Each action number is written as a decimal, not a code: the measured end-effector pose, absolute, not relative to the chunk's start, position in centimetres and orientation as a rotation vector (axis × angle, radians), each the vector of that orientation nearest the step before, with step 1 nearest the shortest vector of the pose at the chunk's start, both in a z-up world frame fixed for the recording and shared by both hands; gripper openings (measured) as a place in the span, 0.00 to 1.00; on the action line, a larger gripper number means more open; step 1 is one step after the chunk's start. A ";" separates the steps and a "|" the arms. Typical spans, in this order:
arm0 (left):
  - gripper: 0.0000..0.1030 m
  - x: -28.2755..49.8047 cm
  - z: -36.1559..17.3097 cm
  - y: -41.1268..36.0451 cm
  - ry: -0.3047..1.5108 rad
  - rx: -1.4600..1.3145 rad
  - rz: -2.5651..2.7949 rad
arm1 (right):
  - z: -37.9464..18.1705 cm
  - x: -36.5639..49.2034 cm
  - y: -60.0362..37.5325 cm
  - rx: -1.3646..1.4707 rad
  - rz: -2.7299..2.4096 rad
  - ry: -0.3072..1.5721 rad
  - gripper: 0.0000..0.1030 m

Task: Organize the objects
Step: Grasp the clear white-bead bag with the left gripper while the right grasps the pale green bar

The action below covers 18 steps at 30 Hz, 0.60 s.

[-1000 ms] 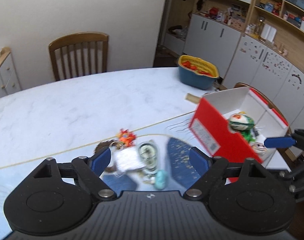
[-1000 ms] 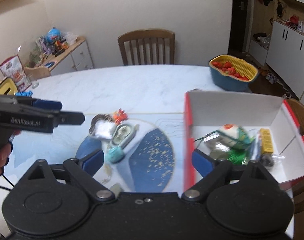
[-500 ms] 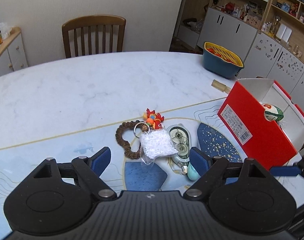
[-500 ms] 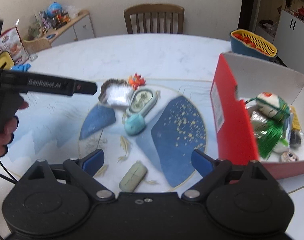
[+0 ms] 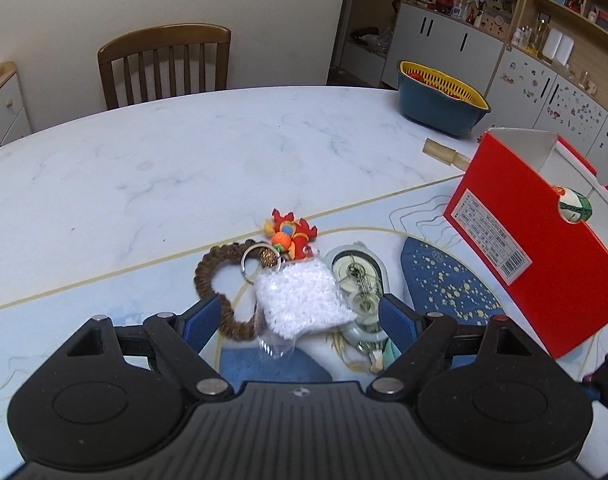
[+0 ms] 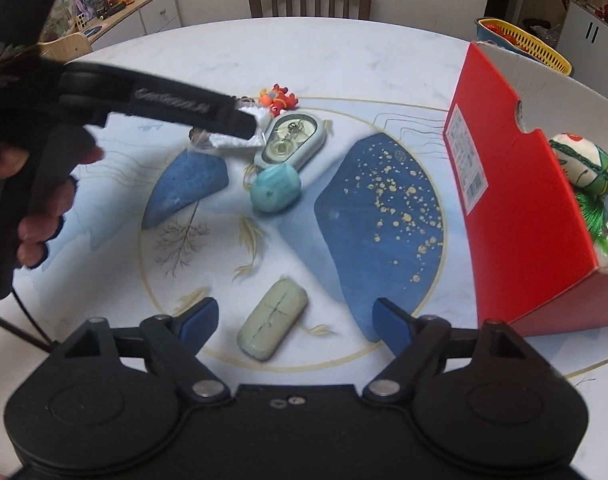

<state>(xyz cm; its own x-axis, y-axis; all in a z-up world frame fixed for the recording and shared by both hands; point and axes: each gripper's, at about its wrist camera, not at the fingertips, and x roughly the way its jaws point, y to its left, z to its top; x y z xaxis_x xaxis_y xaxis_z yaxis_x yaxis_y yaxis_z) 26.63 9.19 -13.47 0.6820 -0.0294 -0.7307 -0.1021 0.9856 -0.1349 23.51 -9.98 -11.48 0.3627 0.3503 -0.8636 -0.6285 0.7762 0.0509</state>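
Note:
My left gripper (image 5: pixel 299 322) is open, its fingers on either side of a white crocheted pouch in clear plastic (image 5: pixel 299 300). Around the pouch lie a brown bead bracelet (image 5: pixel 215 276), an orange-red charm on a key ring (image 5: pixel 289 236) and a clear oval case (image 5: pixel 360 280). My right gripper (image 6: pixel 293 322) is open just above a pale green oval case (image 6: pixel 273 322). A turquoise stone (image 6: pixel 275 187) lies further out. The red box (image 6: pixel 516 184) at the right holds a green-and-white ball (image 6: pixel 584 166).
A blue tub with a yellow basket (image 5: pixel 440 100) and a small beige roll (image 5: pixel 440 151) sit at the far right of the white table (image 5: pixel 183 160). A wooden chair (image 5: pixel 163 64) stands behind. The left gripper's arm (image 6: pixel 103 96) crosses the right wrist view.
My left gripper swung away from the red box and moved down over the white pouch. My right gripper pulled back and lowered toward the pale green case.

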 end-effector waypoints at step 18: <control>0.67 29.0 -14.9 9.6 0.847 -0.217 0.068 | -12.7 23.5 -8.8 -0.352 0.623 1.051 0.53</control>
<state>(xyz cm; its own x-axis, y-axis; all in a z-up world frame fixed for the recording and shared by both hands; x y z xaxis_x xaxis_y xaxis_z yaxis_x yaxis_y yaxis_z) 29.02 9.55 -14.87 0.6615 -0.0266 -0.7495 -0.1457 0.9758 -0.1632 23.54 -8.76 -12.72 0.3488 0.3064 -0.8857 -0.6294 0.7768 0.0209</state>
